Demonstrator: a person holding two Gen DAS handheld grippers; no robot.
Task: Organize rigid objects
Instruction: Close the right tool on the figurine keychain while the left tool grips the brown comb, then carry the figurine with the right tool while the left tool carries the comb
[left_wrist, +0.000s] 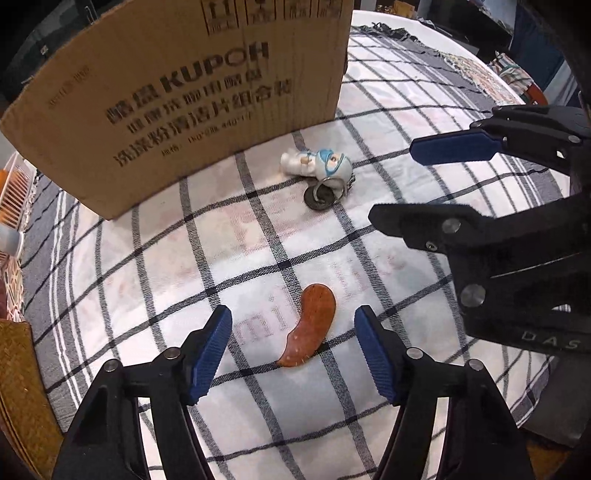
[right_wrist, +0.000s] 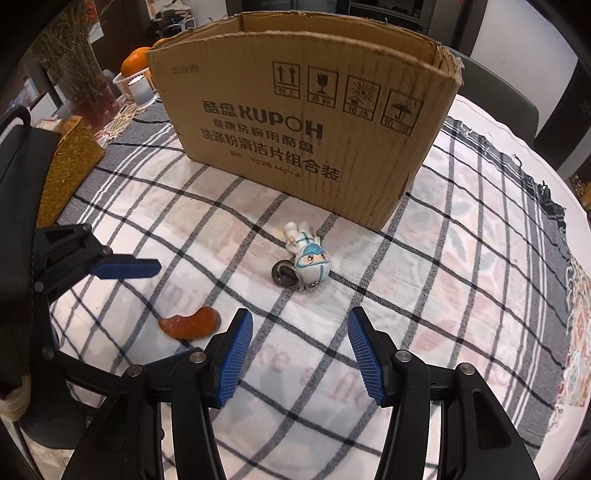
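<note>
Left gripper (left_wrist: 293, 354) was wide open, holding nothing; the orange curved scraper piece (left_wrist: 309, 325) lay flat on the checked tablecloth (left_wrist: 155, 258) between its blue pads, touching neither. Right gripper (right_wrist: 300, 356) was also spread wide and empty. The astronaut figurine keychain (right_wrist: 308, 256) lay on its side just ahead of it, with the KUPOH cardboard box (right_wrist: 303, 122) standing open-topped farther ahead.

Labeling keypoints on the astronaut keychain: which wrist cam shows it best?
Right wrist view: the astronaut keychain lies ahead of the open right gripper, face toward the camera, ring and chain visible. Left wrist view shows it farther off, side-on, beyond the orange curved piece.
</note>
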